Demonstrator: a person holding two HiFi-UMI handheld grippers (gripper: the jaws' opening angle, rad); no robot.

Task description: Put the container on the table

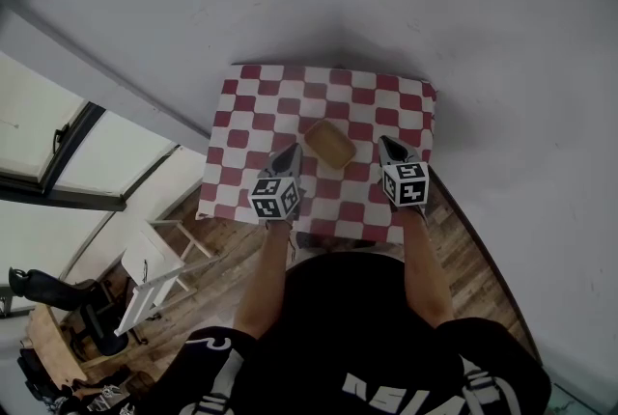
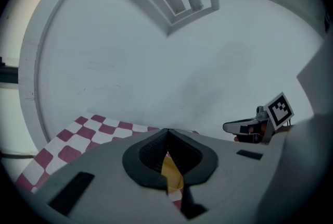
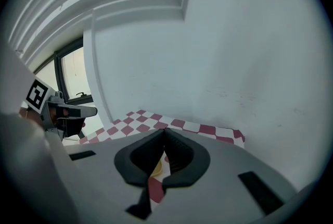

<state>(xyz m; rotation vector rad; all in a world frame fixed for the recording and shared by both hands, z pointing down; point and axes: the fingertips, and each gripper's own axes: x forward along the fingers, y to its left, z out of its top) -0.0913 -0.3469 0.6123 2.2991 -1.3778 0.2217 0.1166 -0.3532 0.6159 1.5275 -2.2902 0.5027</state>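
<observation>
On the worktop (image 1: 290, 90) the container (image 1: 329, 144) rests between left gripper (image 1: 287, 153) and right gripper (image 1: 390, 147), both with fingers (image 2: 148, 155) pressed together, empty. Placing looks done; next, back both away without nudging it.

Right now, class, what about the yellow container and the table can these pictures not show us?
- Container: lid or contents too small in the head view; both gripper views show only a yellow sliver behind the shut left claw and right claw.
- Table legs: hidden under the checkered cloth, head view.

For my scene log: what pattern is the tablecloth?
The tablecloth is red-and-white checked; head view shows it best.
</observation>
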